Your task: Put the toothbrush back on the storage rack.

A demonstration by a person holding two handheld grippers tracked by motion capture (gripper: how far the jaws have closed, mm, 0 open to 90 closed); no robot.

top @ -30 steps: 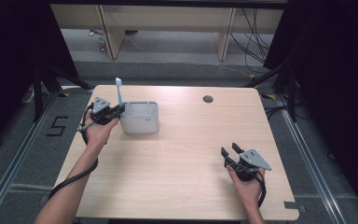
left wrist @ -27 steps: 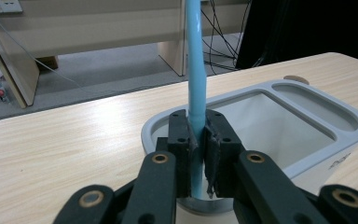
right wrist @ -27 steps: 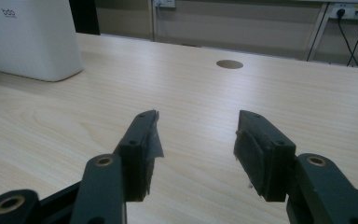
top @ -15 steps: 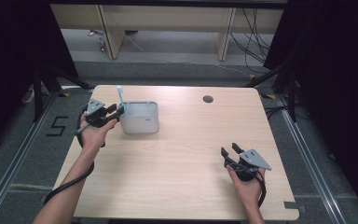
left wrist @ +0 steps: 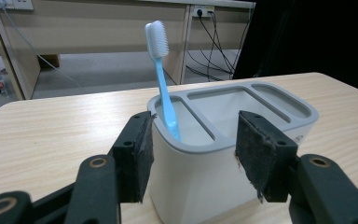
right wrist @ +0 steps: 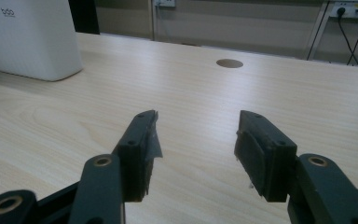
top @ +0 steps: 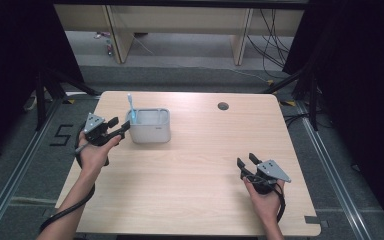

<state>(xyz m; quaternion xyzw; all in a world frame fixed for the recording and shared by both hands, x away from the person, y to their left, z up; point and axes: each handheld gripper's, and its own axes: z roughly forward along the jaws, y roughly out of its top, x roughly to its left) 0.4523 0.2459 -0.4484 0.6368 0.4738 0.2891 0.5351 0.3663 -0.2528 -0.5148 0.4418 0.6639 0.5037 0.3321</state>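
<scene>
A light blue toothbrush [top: 131,107] [left wrist: 163,84] stands bristles up in the left-end slot of a white holder with a grey rim [top: 150,126] [left wrist: 242,121]. It leans against the rim and nothing grips it. My left gripper [top: 124,128] [left wrist: 193,154] is just left of the holder and points at it. Its jaws have just been opening and now stand open, and the pads touch neither the holder nor the brush. My right gripper [top: 245,162] [right wrist: 196,140] rests open at the front right of the table, with only bare wood between its jaws.
A round cable hole [top: 223,106] [right wrist: 229,63] sits near the table's far edge [top: 180,93]. Beyond it are wooden furniture legs and loose cables on the floor. Dark frames stand at both sides, and a "5" mark [top: 62,135] is on the floor at left.
The left gripper let go of the toothbrush, opened, and drew back to the left. The brush now sits lower in the holder. The right gripper has not moved.
</scene>
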